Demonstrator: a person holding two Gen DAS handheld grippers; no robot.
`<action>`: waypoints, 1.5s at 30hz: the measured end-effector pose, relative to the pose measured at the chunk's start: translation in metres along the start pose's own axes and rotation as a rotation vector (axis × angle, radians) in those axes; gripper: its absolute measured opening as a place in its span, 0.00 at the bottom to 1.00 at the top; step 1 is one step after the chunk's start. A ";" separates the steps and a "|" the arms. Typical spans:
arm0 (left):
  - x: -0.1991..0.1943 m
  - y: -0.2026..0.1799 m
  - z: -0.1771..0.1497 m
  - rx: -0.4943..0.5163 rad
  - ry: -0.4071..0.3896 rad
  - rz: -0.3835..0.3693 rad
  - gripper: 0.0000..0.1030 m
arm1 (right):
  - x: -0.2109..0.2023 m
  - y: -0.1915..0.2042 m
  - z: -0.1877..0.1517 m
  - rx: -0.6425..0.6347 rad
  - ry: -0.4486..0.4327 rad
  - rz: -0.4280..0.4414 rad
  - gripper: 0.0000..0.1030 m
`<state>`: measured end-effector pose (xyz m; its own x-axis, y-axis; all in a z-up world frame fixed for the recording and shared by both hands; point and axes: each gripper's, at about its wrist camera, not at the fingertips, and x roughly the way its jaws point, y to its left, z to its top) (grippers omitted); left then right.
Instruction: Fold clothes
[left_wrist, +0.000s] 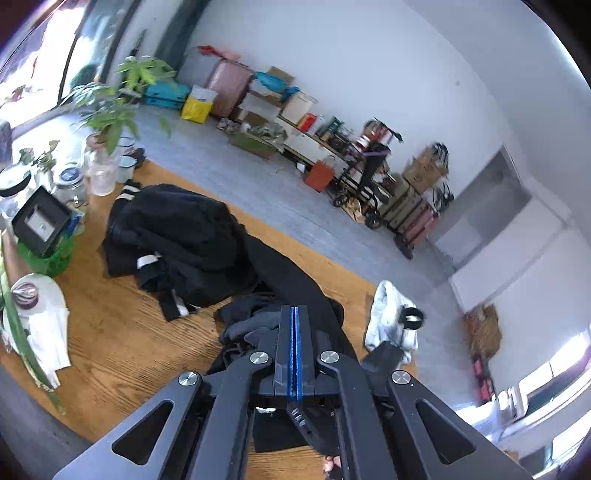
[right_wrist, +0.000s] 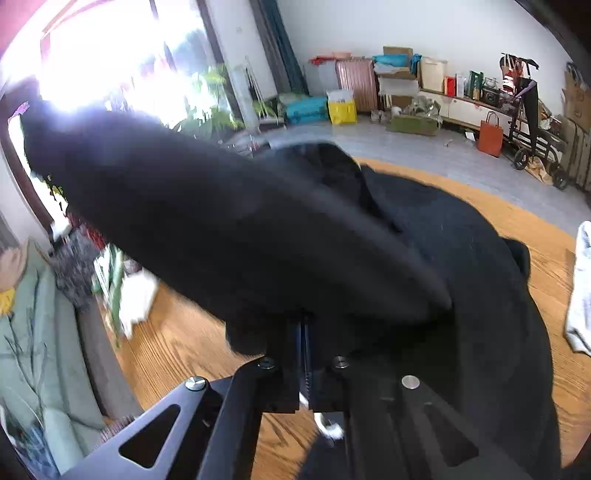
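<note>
A heap of black clothes (left_wrist: 177, 229) with white-striped cuffs lies on the wooden table (left_wrist: 118, 350). My left gripper (left_wrist: 294, 314) is shut, its blue-edged pads pressed together, empty, hovering over a dark grey and black garment (left_wrist: 251, 321) near the table's front. My right gripper (right_wrist: 304, 325) is shut on a black garment (right_wrist: 221, 221), which is lifted and drapes over the fingers, hiding the tips. More black cloth (right_wrist: 461, 258) trails down to the table. The other gripper's body (left_wrist: 384, 358) shows at the right of the left wrist view.
A white-grey cloth (left_wrist: 388, 317) lies at the table's right edge. Glass jars (left_wrist: 70, 184), mugs, a potted plant (left_wrist: 107, 110), a black box (left_wrist: 40, 221) and a white cloth (left_wrist: 48, 325) crowd the left side. A sofa (right_wrist: 44, 350) stands beside the table.
</note>
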<state>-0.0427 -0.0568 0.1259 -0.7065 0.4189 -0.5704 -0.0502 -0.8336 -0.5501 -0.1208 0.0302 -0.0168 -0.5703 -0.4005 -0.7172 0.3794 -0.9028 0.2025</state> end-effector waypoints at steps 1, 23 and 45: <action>-0.006 0.004 0.009 -0.013 -0.021 0.000 0.01 | -0.004 0.003 0.011 0.004 -0.024 0.003 0.02; -0.034 0.043 0.057 -0.035 -0.073 0.127 0.01 | 0.049 0.034 0.013 -0.324 0.037 0.045 0.82; -0.077 0.065 0.096 0.008 -0.269 0.236 0.01 | 0.059 0.037 0.182 -0.097 -0.203 -0.028 0.15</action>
<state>-0.0596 -0.1779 0.1923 -0.8599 0.1051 -0.4995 0.1323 -0.8992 -0.4170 -0.2728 -0.0549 0.0696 -0.7127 -0.4078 -0.5707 0.4240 -0.8986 0.1126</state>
